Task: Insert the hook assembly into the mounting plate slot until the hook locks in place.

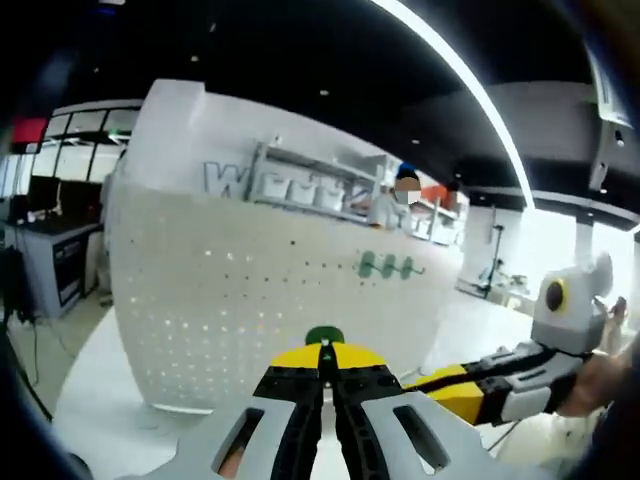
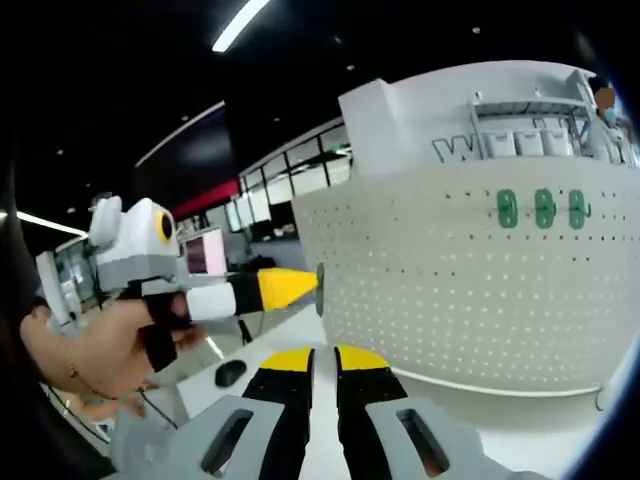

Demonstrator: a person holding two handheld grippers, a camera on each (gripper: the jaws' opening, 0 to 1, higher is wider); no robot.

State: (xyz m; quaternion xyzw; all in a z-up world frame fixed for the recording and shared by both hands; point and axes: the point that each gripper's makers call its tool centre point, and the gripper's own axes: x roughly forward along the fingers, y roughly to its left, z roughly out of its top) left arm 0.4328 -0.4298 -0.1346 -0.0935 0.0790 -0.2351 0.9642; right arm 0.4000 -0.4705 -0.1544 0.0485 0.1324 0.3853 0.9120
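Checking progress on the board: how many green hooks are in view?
4: three green hooks side by side on the pegboard, one green hook at the left gripper tips. Others may be hidden.

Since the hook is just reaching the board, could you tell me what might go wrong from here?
1. The left gripper holds the green hook right at the edge of the pegboard, so it may miss the holes entirely.
2. The hook peeks out only slightly past the yellow tips, so the grip looks shallow and it might twist or slip when pushed.

White table [image 2: 300, 345] bearing upright pegboard [image 2: 460, 280]
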